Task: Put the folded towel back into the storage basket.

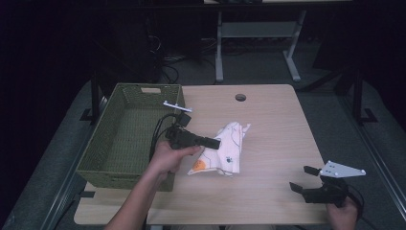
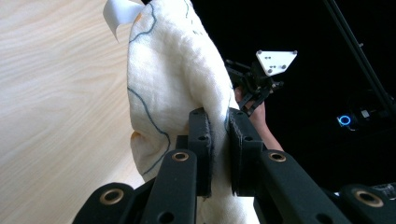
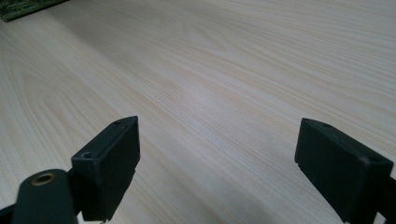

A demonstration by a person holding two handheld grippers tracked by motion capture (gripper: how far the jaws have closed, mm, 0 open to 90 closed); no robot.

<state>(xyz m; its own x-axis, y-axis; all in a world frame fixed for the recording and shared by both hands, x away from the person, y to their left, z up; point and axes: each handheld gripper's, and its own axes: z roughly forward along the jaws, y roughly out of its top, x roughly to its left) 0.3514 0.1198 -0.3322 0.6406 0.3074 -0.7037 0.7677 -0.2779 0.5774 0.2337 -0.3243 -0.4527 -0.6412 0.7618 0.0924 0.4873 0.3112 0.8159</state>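
Note:
A white cloth (image 1: 227, 148) with dark line prints and orange spots lies crumpled at the middle of the wooden table (image 1: 273, 124). My left gripper (image 1: 216, 143) is shut on its near-left edge. In the left gripper view the cloth (image 2: 173, 79) runs up from between the two black jaws, which pinch a fold of it, and my left gripper (image 2: 219, 123) holds it tight. My right gripper (image 1: 302, 178) stands open near the table's front right corner, over bare wood. Its jaws are wide apart in the right gripper view (image 3: 217, 154) with nothing between them.
A green woven basket (image 1: 103, 158) stands at the table's left side, beside my left hand. A round cable hole (image 1: 240, 97) sits near the far edge. White desk legs (image 1: 219, 48) stand on the dark floor behind.

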